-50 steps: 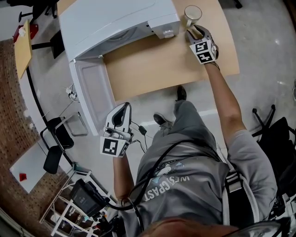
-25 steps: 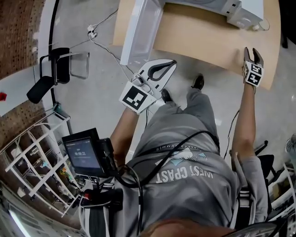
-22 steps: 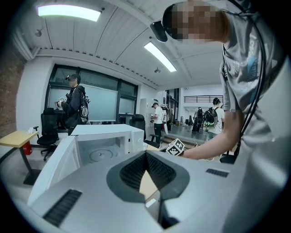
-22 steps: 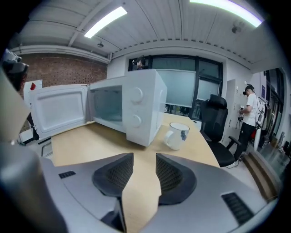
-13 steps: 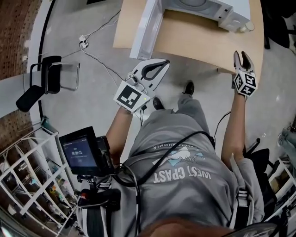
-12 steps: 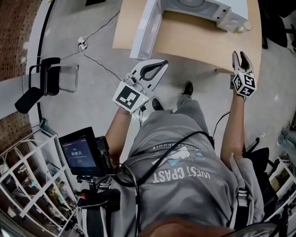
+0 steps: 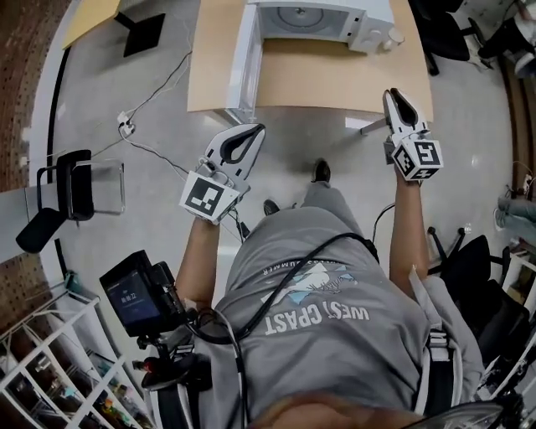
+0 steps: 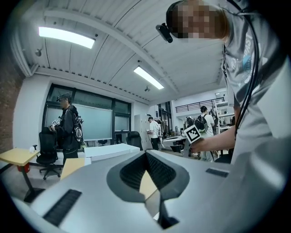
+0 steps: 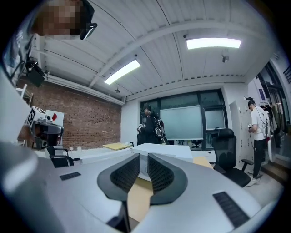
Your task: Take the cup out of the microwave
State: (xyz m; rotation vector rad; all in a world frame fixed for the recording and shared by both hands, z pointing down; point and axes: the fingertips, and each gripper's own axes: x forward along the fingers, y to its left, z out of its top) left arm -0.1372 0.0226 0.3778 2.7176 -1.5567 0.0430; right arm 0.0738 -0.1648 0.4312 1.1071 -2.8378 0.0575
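Note:
The white microwave (image 7: 311, 18) stands open at the far edge of the wooden table (image 7: 335, 80), its door (image 7: 244, 59) swung out to the left and its turntable bare. The white cup (image 7: 390, 37) stands on the table just right of the microwave. My left gripper (image 7: 258, 128) is held over the floor short of the table, shut and empty (image 8: 146, 152). My right gripper (image 7: 392, 94) hovers at the table's near edge, well short of the cup. Its jaws (image 9: 143, 157) have just been closing; a narrow gap remains, with nothing between them.
Cables (image 7: 151, 109) trail over the floor left of the table. A black chair (image 7: 71, 180) stands at the left, another (image 7: 469, 251) at the right. A screen device (image 7: 134, 293) hangs at the person's left hip. People stand in the room behind.
Both grippers have risen and drawn back from the table toward the body. The right gripper's jaws have narrowed. The cup stays beside the microwave.

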